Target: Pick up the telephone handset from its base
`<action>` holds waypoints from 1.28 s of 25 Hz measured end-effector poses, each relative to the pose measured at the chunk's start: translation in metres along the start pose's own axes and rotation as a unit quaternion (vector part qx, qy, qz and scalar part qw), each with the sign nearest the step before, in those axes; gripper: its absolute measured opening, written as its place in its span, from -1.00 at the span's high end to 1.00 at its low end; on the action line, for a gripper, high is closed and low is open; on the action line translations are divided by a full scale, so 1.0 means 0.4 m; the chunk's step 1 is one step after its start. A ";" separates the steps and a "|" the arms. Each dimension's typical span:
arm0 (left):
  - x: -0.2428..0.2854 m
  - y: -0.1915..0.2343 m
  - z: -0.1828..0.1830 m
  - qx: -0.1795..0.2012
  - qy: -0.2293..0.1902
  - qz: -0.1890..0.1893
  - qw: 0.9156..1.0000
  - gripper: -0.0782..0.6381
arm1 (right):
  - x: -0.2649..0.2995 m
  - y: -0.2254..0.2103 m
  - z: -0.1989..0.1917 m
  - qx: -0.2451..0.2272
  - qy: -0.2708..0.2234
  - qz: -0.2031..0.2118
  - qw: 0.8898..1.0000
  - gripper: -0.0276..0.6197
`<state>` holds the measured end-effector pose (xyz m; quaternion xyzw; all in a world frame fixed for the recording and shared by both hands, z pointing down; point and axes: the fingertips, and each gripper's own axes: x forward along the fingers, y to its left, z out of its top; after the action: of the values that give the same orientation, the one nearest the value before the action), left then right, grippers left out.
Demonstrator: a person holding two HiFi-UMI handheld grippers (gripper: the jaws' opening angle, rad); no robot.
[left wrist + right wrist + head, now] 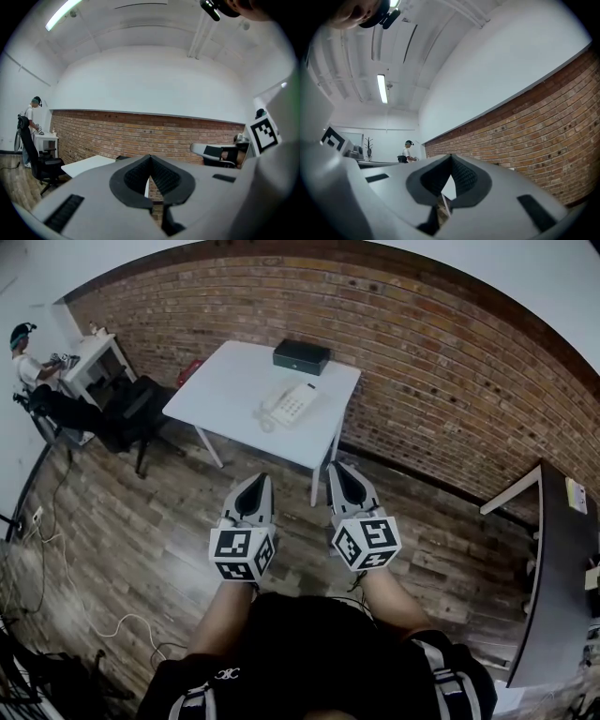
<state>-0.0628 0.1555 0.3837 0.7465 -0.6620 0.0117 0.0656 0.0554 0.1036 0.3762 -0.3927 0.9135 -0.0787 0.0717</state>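
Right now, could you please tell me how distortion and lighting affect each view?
Head view: fisheye bows the brick wall, corners black, telephone small yet clear. Left gripper view: ceiling light glares. Right gripper view: brick wall tilts, evenly lit.

Even ceiling-tube light [382, 88]; strong fisheye bending (dark vignetted corners).

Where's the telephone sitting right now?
In the head view, the telephone sits on the white table, right of its middle, on the near side of the black box that stands by the brick wall.
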 end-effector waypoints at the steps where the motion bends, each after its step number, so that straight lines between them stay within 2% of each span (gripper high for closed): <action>1: 0.009 -0.013 -0.001 0.001 0.000 0.000 1.000 0.78 | -0.005 -0.013 0.001 -0.001 0.001 0.001 1.000 0.92; 7: 0.054 -0.064 0.001 0.011 0.004 -0.006 1.000 0.78 | -0.021 -0.071 0.006 0.011 0.004 0.002 1.000 0.92; 14: 0.110 -0.070 -0.018 0.014 0.002 -0.010 1.000 0.78 | 0.007 -0.107 -0.012 -0.009 0.010 0.003 1.000 0.92; 24: 0.257 -0.004 -0.013 0.021 0.007 -0.013 1.000 0.78 | 0.143 -0.167 -0.014 -0.011 0.004 0.008 1.000 0.92; 32: 0.418 0.101 -0.019 -0.001 0.013 -0.008 1.000 0.78 | 0.325 -0.229 -0.037 -0.021 0.020 0.008 1.000 0.92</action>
<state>-0.0819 -0.0132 0.4118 0.7514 -0.6553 0.0205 0.0751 0.0285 -0.0522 0.3999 -0.3847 0.9195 -0.0669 0.0454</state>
